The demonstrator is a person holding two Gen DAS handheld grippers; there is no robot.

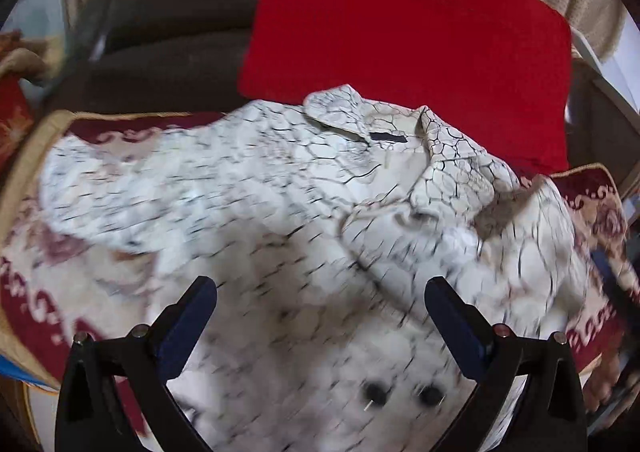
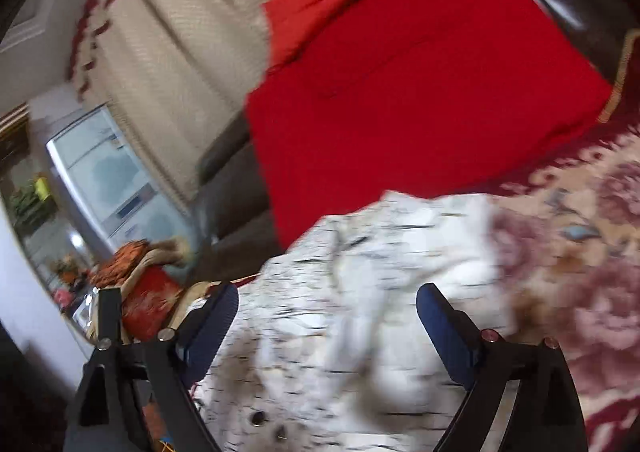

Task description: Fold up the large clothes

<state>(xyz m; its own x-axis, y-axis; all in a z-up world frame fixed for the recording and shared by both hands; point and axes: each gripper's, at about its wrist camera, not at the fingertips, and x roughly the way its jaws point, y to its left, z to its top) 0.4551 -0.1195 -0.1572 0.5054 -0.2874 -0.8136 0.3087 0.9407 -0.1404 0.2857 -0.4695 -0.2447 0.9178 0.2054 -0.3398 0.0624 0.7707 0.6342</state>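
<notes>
White, black-veined shirt lies rumpled, collar spread.

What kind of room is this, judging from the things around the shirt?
Most likely a home living room. A dark sofa with a beige throw stands behind the white crackle-print shirt, which lies on a floral red-and-cream cover, and a red cushion leans nearby.

The left gripper has its fingers spread wide, tips at 10 and 2 o'clock, nothing between them. The right gripper is likewise spread wide, fingers splayed toward 11 and 1 o'clock, with nothing clamped. Both views are blurred.
</notes>
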